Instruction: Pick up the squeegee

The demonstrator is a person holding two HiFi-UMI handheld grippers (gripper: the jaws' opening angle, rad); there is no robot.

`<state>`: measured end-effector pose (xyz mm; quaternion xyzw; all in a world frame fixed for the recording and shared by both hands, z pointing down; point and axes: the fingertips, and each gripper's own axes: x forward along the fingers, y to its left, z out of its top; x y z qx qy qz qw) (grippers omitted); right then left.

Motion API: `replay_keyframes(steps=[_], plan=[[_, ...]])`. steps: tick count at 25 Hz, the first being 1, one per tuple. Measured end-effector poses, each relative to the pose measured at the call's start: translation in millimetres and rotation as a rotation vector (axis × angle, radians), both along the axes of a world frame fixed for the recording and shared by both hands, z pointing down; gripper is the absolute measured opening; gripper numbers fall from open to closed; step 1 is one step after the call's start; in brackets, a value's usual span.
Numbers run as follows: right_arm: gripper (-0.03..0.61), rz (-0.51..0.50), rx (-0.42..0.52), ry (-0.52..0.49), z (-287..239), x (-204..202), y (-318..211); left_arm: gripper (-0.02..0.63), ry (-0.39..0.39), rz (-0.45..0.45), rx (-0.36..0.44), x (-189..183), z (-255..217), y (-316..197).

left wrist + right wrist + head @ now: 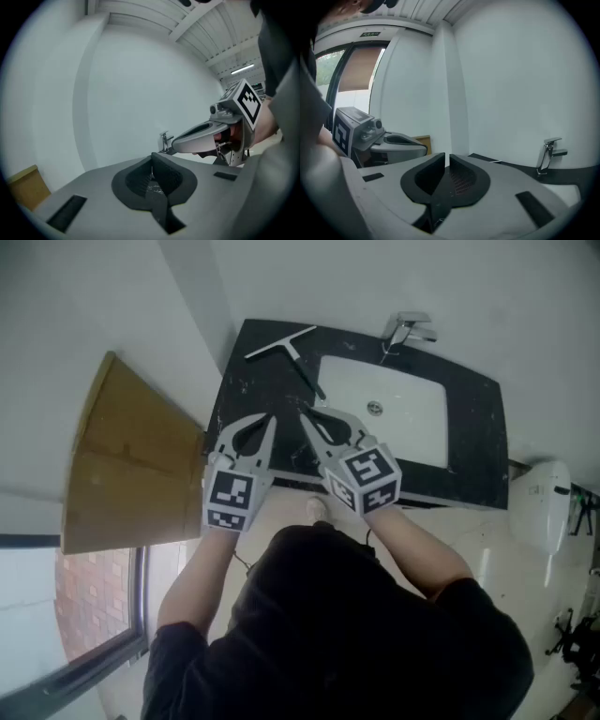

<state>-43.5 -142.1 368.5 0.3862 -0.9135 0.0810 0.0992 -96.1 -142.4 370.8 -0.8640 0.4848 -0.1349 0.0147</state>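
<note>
The squeegee (289,351) lies on the black countertop (253,381) at its far left. Its pale blade is by the wall and its dark handle runs toward the sink. Both grippers hover over the counter's near left part, short of the handle's end. My left gripper (272,416) is shut with nothing in it, its tips meeting in the left gripper view (151,161). My right gripper (302,411) is just beside it, also shut and empty (447,159). Neither touches the squeegee.
A white sink basin (412,413) is set in the counter, with a chrome faucet (408,331) behind it by the wall. A brown board (122,465) leans at the left. A white fixture (544,504) stands at the right. A window is at the lower left.
</note>
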Motion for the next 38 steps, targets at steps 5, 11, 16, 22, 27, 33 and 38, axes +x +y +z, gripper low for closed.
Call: replay_keyframes(steps=[5,11,16,22,27,33,38], plan=[[0.069,0.011,-0.010,0.031,15,14,-43,0.003,-0.008,-0.022,-0.017,7,7,-29],[0.143,0.039,-0.056,0.075,45,27,-101,0.003,-0.036,-0.041,-0.054,13,24,-63],[0.163,0.053,-0.100,0.109,76,30,-142,0.003,-0.054,-0.065,-0.088,15,41,-89],[0.173,0.061,-0.144,0.157,110,25,-178,0.003,-0.076,-0.084,-0.125,16,61,-116],[0.184,0.068,-0.197,0.191,140,20,-198,0.003,-0.087,-0.100,-0.153,15,76,-133],[0.196,0.078,-0.257,0.230,173,18,-219,0.003,-0.088,-0.119,-0.188,12,92,-146],[0.198,0.081,-0.290,0.245,192,15,-234,0.003,-0.100,-0.131,-0.210,11,100,-153]])
